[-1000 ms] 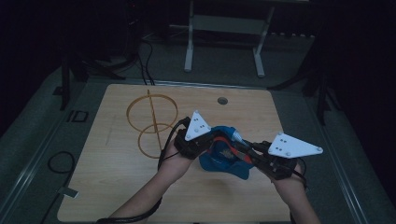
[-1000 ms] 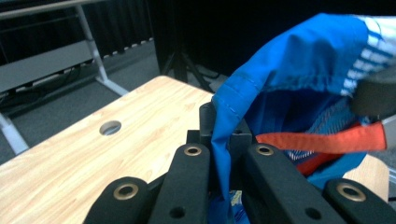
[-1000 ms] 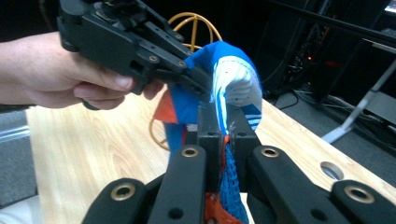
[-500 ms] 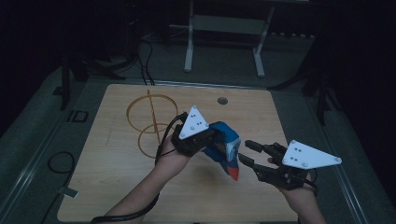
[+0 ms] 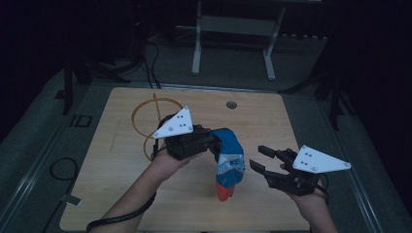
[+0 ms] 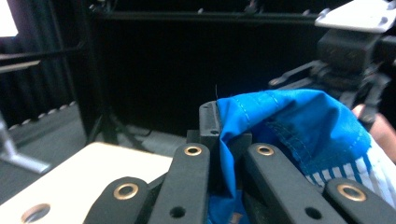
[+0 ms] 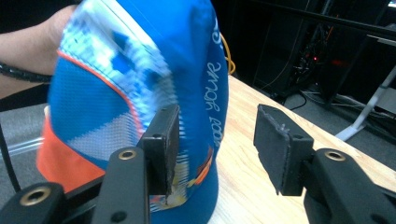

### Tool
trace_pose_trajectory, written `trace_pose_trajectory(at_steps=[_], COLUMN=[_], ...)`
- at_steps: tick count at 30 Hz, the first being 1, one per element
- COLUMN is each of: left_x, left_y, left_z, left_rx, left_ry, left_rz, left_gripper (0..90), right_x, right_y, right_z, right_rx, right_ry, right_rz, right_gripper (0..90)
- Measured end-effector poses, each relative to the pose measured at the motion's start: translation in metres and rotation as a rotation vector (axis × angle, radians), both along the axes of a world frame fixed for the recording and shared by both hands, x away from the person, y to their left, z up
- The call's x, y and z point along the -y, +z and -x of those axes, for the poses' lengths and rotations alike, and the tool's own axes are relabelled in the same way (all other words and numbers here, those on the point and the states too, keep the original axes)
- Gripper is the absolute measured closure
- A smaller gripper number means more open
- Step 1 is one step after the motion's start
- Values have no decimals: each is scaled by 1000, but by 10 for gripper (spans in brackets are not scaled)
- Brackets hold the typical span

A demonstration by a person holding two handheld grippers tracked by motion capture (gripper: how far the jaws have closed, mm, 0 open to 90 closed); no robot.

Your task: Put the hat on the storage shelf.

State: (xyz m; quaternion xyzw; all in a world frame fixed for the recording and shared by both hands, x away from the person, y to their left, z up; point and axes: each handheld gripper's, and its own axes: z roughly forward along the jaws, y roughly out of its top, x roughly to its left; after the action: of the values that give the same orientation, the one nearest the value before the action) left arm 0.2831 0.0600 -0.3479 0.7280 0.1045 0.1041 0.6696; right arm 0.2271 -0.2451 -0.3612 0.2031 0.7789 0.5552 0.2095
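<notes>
A blue cloth piece [image 5: 227, 162] with white print and an orange lower end hangs above the wooden table [image 5: 301, 121]. My left gripper [image 5: 214, 141] is shut on its upper edge. In the left gripper view the blue fabric [image 6: 299, 121] is pinched between the closed jaws of the left gripper [image 6: 229, 130]. My right gripper [image 5: 259, 158] is open just right of the hanging cloth and apart from it. In the right gripper view the right gripper [image 7: 217, 140] has wide-spread jaws with the cloth [image 7: 140, 56] behind the left jaw and bare table in the gap.
Thin orange wire hoops [image 5: 150, 116] lie on the table's far left part, behind the left hand. A round hole [image 5: 231, 104] sits near the far edge. A metal stand [image 5: 233, 43] is beyond the table, and a cable loop [image 5: 58, 167] lies on the floor at left.
Both grippers were on the bunched cloth. The right gripper has let go, opened and drawn back to the right. The left gripper has lifted the cloth, which now hangs unfolded.
</notes>
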Motion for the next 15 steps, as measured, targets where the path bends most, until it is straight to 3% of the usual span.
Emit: trace_pose_trajectory(at_steps=[9,15], left_x=[12,13], left_y=[1,0], left_z=[7,7], left_rx=[21,4], left_ry=[-64,-100], left_rz=[-21,-16], left_gripper=[900,900], right_x=[-17,-26], right_y=[-4,-10], right_z=[0,-1], right_rx=[-5,-20], right_ry=[61,86], right_rz=[9,18], right_gripper=[494,492])
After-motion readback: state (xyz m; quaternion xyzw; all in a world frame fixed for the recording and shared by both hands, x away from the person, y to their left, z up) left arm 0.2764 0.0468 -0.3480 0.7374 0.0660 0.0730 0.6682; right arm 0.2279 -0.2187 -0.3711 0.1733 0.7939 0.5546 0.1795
